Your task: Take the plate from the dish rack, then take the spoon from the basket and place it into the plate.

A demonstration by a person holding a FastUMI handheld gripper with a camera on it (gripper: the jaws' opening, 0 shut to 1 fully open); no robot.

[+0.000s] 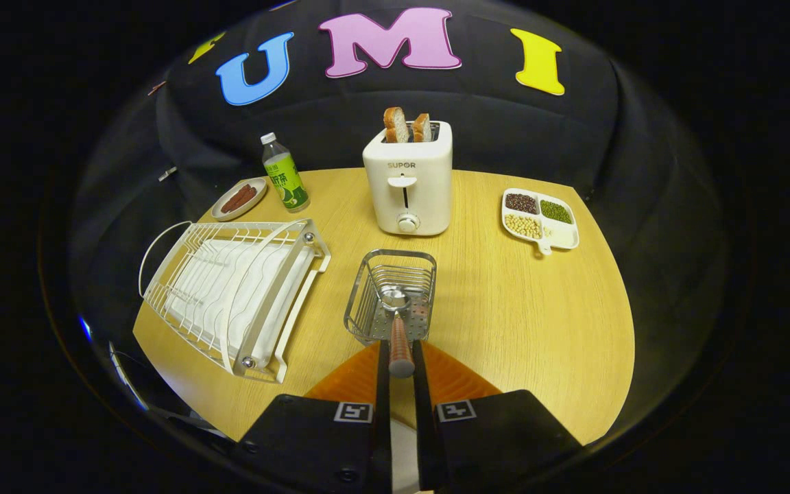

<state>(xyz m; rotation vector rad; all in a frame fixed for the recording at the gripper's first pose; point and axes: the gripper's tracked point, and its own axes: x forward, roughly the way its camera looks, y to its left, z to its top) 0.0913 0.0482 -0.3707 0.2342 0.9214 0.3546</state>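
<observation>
My gripper (400, 345) is shut on the brown handle of a spoon (395, 299), both fingers pressing on it. The spoon's metal bowl points forward and hangs over the near part of the wire basket (366, 302), which stands just ahead of the fingers. An orange ribbed plate (455, 381) lies on the table directly under the fingers, showing on both sides of them. The white dish rack (230, 295) sits to the left of the basket with nothing in its slots.
A white toaster (409, 185) with two bread slices stands beyond the basket. A divided dish of beans (540, 218) is at the far right, and a green bottle (285, 175) and a small dish of sausages (239, 199) at the far left. The wooden table (532, 322) ends close to the plate.
</observation>
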